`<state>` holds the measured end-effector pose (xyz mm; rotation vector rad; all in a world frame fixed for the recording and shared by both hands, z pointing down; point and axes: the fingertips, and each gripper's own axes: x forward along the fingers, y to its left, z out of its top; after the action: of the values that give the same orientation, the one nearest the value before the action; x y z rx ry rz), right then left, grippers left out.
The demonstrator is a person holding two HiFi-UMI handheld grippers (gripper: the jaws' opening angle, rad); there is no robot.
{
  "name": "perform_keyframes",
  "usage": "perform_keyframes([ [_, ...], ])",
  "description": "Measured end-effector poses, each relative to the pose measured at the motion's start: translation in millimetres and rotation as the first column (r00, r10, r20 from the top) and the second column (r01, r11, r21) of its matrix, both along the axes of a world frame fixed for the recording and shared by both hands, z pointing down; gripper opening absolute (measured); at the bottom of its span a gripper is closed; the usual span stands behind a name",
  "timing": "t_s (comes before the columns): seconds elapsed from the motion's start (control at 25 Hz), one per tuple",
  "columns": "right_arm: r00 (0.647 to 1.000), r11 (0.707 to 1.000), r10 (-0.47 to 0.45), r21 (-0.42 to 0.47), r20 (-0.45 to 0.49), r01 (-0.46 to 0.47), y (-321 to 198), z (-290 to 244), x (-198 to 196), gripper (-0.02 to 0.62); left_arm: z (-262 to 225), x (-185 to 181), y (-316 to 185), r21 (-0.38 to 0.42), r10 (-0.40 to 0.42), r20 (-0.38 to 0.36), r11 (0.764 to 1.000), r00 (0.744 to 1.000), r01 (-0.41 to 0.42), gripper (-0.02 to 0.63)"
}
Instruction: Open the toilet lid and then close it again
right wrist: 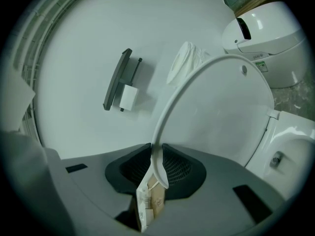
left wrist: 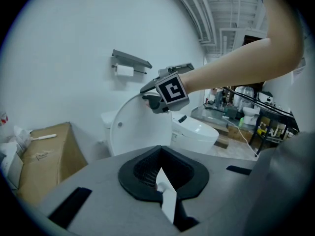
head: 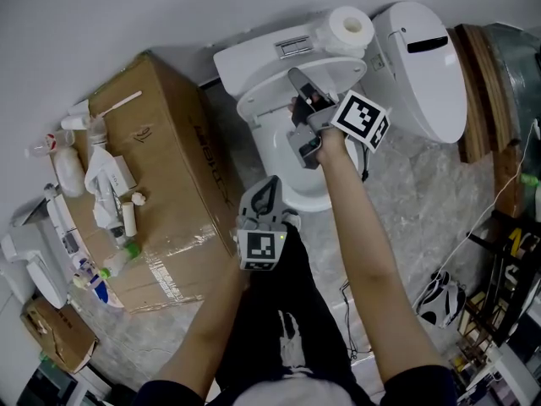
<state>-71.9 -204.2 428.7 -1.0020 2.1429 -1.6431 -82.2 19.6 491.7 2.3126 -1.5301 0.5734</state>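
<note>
Forearms (head: 359,227): two bare arms reach in from the near edge of the head view toward the toilet, with a gripper at the end of each.
Cardboard box (head: 161,167): a large box on the floor left of the toilet; its near left part carries bottles, tubes and small packets, too small to name one by one.
Left gripper (head: 269,189): held just in front of the bowl's near rim and pointing at the toilet; its jaws are clenched together with nothing between them, as its own view shows.
Toilet (head: 283,163): white, with its tank against the far wall.
Paper roll (head: 349,28): sits on the right end of the tank.
Toilet lid (left wrist: 133,132): raised, standing close to upright in front of the tank, with the bowl open below it.
Right gripper (head: 297,81): farther off than the left one, above the bowl; its jaws are grasping the upper rim of the lid, whose thin white edge runs between the pads in the right gripper view.
Paper holder (right wrist: 123,87): fixed to the far wall, left of the lid in both gripper views, with a roll hanging under it.
Second toilet (head: 423,66): white, lid down, just to the right of the first one.
Shoes (head: 439,299): a pair lies on the stone floor at the near right.
</note>
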Motion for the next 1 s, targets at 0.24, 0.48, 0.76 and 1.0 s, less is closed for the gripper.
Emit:
perform_keyframes([
  [0.24,1.0,1.0,-0.002,0.019,-0.025,0.003,-5,0,-3,0.061,1,-1,1,-0.007,0.002,0.003,1.0,1.0,-0.002,0.005],
  [0.48,0.998,0.998,-0.025,0.052,-0.055,0.027,-6,-1,-5,0.064,4,-2,1,-0.01,0.004,0.004,1.0,1.0,-0.004,0.005],
  [0.76,0.999,0.996,-0.04,0.079,-0.028,0.042,-3,-7,-7,0.112,7,-7,2,-0.022,0.008,0.013,1.0,1.0,-0.007,0.005],
  [1.0,0.995,0.996,-0.048,0.075,-0.083,0.054,5,-5,-3,0.169,6,-7,1,-0.02,0.005,0.009,1.0,1.0,-0.004,0.005],
])
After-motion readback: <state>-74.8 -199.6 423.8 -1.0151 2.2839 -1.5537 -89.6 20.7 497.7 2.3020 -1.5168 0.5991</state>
